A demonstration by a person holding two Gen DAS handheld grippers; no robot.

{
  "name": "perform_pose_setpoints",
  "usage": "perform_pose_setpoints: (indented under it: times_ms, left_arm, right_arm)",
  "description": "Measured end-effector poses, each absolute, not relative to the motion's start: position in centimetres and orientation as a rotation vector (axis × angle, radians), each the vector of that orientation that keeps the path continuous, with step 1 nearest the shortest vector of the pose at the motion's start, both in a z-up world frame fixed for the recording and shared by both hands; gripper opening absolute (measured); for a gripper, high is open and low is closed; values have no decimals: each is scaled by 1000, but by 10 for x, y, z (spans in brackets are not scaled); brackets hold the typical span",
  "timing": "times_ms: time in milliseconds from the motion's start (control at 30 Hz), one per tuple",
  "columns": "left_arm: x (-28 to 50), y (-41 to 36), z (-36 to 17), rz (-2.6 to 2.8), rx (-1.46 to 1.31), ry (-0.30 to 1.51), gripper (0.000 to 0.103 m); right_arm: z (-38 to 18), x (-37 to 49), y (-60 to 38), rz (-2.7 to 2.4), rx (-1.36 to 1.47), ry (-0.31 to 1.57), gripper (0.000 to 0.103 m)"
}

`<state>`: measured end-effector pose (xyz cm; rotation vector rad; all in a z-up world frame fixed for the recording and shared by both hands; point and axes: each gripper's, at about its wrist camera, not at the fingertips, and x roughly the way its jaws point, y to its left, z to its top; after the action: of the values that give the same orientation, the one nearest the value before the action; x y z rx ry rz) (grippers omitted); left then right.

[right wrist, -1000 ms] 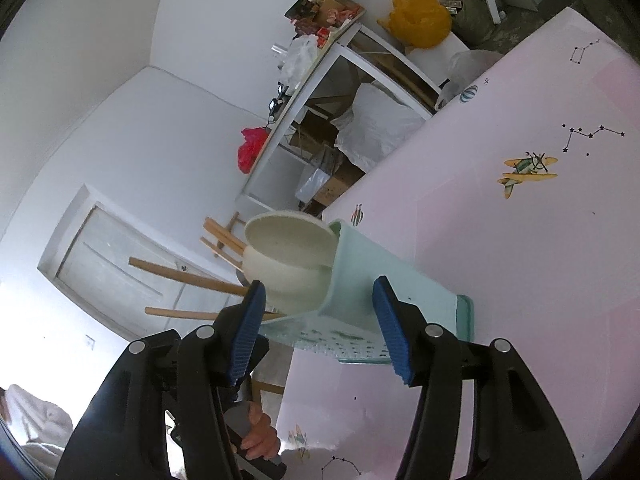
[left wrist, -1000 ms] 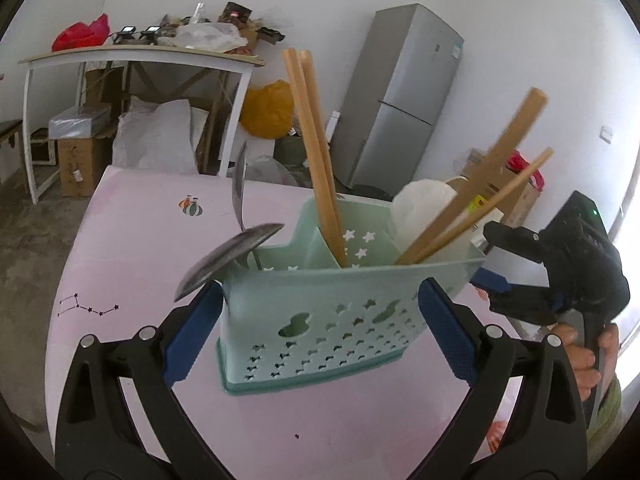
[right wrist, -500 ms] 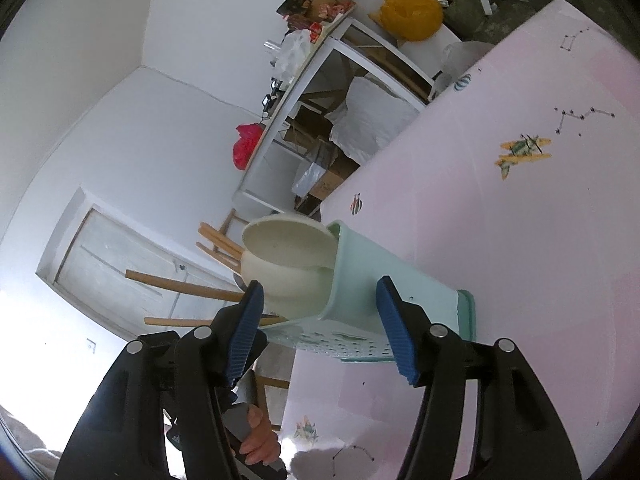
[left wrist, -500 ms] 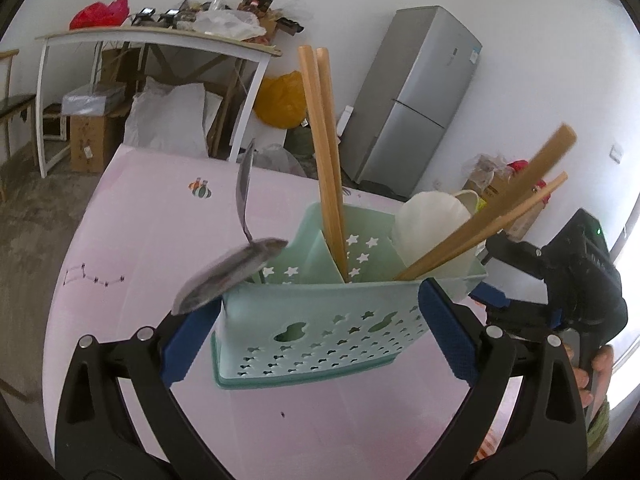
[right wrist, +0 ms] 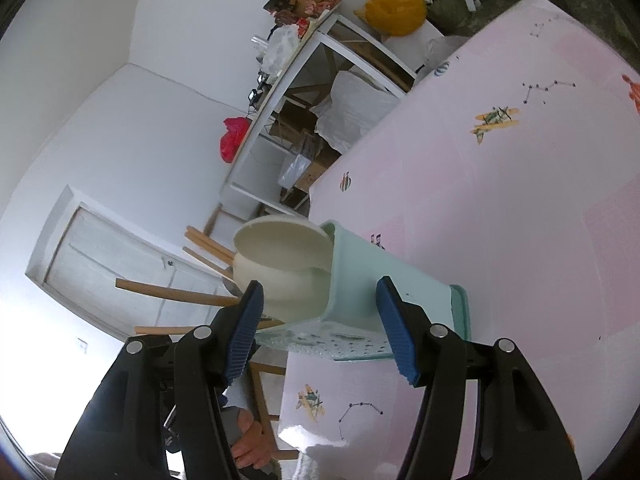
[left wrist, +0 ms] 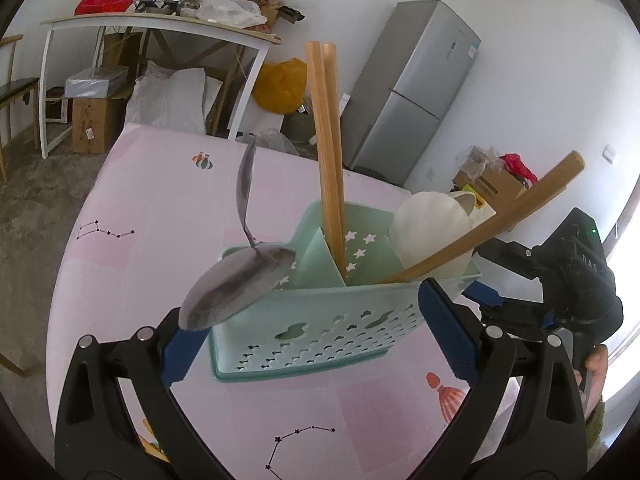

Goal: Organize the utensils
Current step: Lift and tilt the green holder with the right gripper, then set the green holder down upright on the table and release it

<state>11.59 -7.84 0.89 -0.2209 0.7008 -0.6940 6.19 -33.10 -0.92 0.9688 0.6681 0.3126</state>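
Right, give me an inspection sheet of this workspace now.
Surface: pink tablecloth with star and plane prints.
Job's things: mint caddy holding upright chopsticks, leaning chopsticks, metal spoon, white spoons.
Clutter: piled side table, yellow bag, cardboard box.
Grippers: left gripper clamps the caddy's two ends; right gripper grips one end.
Cables: nothing seen.
Surroundings: grey fridge, white door.
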Motion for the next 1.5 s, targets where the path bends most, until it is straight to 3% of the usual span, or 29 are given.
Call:
perform_pose_setpoints:
  times_ms: [200, 333, 533, 767, 933, 1500]
  left_arm:
    - [96, -63, 8, -612, -161, 720, 94]
    - [72, -56, 3, -504, -49, 737, 95]
    - [41, -61, -1, -417, 80, 734, 95]
    - [32, -62, 9, -342, 96, 728, 95]
    - [30, -58, 19, -286, 96, 717, 95]
    - [22, -54, 31, -193, 89, 716, 95]
  right_arm:
    - [2, 36, -335, 248, 915, 648, 58]
    - [17, 9, -319, 65, 696, 668, 58]
    - [23, -5, -257, -106, 329, 741, 69]
    - [25, -6, -217, -217, 148, 738, 89]
    - [38, -12, -205, -268, 72, 680, 96]
    - [39, -25, -205, -329, 54, 688, 96]
